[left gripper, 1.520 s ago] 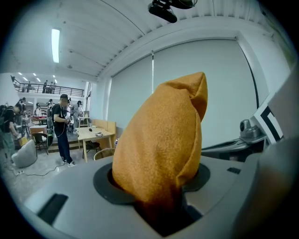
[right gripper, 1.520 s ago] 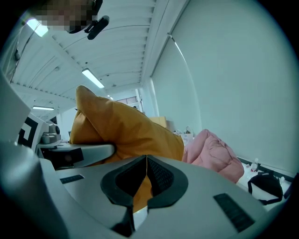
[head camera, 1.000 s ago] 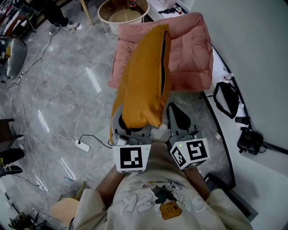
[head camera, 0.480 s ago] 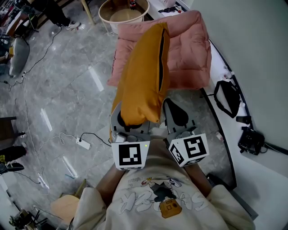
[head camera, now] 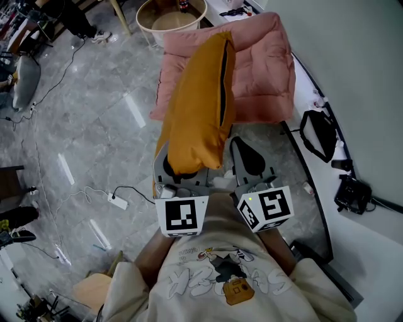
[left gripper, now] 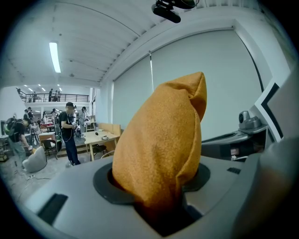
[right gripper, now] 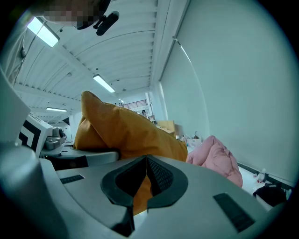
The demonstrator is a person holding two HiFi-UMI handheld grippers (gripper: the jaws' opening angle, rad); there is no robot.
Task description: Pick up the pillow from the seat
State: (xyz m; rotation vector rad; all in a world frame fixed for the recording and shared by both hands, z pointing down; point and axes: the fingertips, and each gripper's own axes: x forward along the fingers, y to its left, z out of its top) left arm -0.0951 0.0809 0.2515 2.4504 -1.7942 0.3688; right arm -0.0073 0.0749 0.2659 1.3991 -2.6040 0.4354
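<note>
Two grippers sat at the bottom centre of the head view, just above the person's pale sweatshirt [head camera: 220, 280]. The left gripper [head camera: 181, 176] was pinching the lower end of the orange pillow [head camera: 198, 107] (its own view showed the fabric bunched deep between the jaws, which stood partly apart around it). Just to its right, the right gripper [head camera: 250, 165] had its jaws pressed together and held nothing; the pillow only passed close by on its left.

From the pinch, the pillow reached up toward the upper middle of the frame, its dark zip edge facing right. It hung in the air over the grey floor [head camera: 94, 126] and in front of the pink padded seat [head camera: 267, 69]. Whether its far tip touched that seat I could not tell. Lower left on the floor lay a white power strip [head camera: 116, 202] with its cable. Beyond the seat, at the top edge, stood a round pale tub [head camera: 170, 19].

The pick-up looked all but done, with the lift in hand. The next move would call for a firm pinch by the left gripper, since a soft pillow held by one end may sag or slip. The pillow would then need carrying clear of the seat, and the right gripper might open to steady the other side.
</note>
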